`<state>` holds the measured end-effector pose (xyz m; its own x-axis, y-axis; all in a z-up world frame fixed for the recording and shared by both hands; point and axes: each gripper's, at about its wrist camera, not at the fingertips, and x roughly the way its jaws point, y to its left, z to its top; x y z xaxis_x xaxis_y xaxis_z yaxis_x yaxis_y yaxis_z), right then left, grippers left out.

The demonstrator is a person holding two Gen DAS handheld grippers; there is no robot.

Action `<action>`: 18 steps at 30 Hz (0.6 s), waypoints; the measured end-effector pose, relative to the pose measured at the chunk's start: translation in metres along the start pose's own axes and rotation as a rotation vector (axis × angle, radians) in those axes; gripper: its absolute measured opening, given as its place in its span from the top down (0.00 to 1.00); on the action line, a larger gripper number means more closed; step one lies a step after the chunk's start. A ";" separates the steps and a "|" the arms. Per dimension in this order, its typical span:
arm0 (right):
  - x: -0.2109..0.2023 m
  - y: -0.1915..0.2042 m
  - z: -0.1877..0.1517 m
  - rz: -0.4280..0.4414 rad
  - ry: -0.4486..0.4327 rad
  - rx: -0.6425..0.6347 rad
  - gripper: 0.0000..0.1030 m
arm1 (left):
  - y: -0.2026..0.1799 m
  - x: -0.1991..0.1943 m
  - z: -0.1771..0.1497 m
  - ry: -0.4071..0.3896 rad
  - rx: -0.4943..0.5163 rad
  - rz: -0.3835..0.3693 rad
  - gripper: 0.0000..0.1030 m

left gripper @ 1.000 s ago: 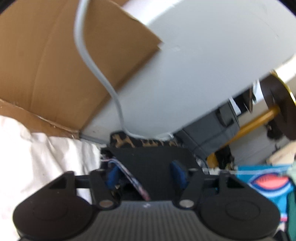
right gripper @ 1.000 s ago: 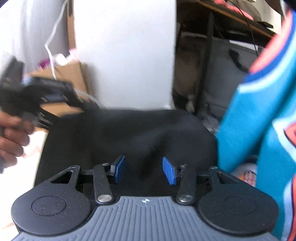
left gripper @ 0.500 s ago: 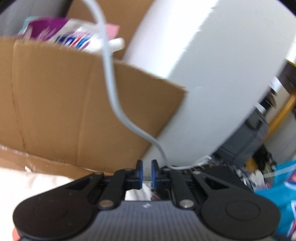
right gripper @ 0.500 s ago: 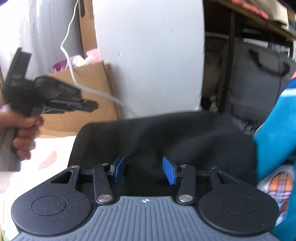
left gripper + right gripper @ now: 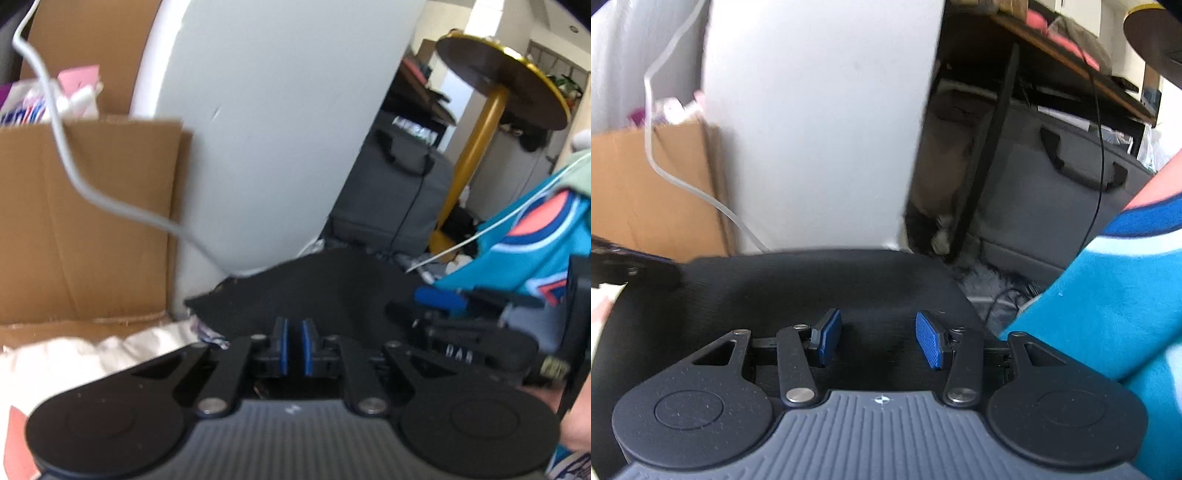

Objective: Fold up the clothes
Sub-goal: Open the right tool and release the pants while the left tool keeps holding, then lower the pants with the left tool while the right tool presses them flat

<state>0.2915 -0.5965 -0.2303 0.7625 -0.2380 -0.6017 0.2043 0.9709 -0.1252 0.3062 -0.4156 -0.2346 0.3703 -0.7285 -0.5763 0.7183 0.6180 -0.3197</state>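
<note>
A black garment lies spread ahead of both grippers, on a white sheet. My left gripper has its blue pads pressed almost together at the garment's near left edge, pinching it. In the right wrist view that gripper's dark tip meets the left edge of the black garment. My right gripper hovers open over the middle of the cloth with nothing between its pads. From the left wrist view, the right gripper sits at the garment's right side. A teal jersey hangs at right.
A cardboard box stands behind the sheet at left, with a white cable draped over it. A broad white panel rises behind the garment. Further right are a grey bag and a round table on a yellow leg.
My left gripper went from open around the black cloth's edge to shut and has swung right. The right gripper stayed open over the garment, shifting slightly.
</note>
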 end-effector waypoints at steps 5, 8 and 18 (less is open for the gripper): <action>0.021 -0.009 0.000 -0.033 0.074 -0.034 0.50 | 0.000 0.020 -0.009 0.012 0.014 0.028 0.93; 0.030 -0.010 -0.005 -0.054 0.109 -0.061 0.50 | -0.002 0.027 -0.009 0.015 0.047 0.046 0.93; -0.029 -0.014 -0.007 -0.024 -0.048 0.036 0.49 | -0.008 0.006 -0.001 -0.006 0.055 0.078 0.92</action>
<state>0.2624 -0.6029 -0.2171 0.7852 -0.2633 -0.5604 0.2441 0.9634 -0.1106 0.3023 -0.4250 -0.2362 0.4297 -0.6808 -0.5932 0.7184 0.6557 -0.2322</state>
